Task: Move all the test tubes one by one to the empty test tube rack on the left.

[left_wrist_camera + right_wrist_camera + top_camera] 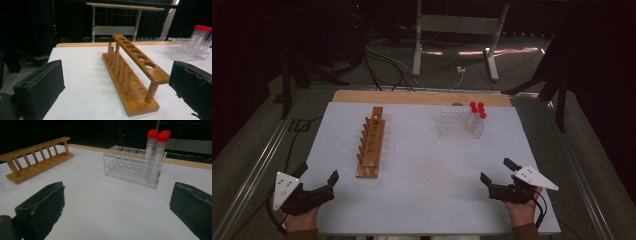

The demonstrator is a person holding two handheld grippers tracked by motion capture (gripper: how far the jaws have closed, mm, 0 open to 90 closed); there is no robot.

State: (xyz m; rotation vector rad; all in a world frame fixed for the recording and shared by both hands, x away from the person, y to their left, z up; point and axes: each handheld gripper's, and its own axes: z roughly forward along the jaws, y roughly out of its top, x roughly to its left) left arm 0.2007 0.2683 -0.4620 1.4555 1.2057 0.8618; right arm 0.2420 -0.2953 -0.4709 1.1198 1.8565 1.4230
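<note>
At the near edge of the worktop (422, 200), left gripper (323, 186) and right gripper (494, 184) wait, jaws apart and empty. Red-capped tubes (477, 111) stand in the clear rack (459, 125), wooden rack (372, 142) bare. Starting step, I'd say: next, reach the right gripper for a tube.

In the high view, the red-capped tubes (477, 111) at about one o'clock on the table are too small to count surely, and their clear bodies melt into the clear rack (460, 125). The holes of the wooden rack (371, 143) at eleven o'clock are barely separable. The person's forearms are cut off at six o'clock. In the left gripper view, the clear rack (186, 51) is cut by the edge at three o'clock. In the right gripper view, the farthest tubes (165, 137) stand partly hidden behind the nearer ones.
</note>
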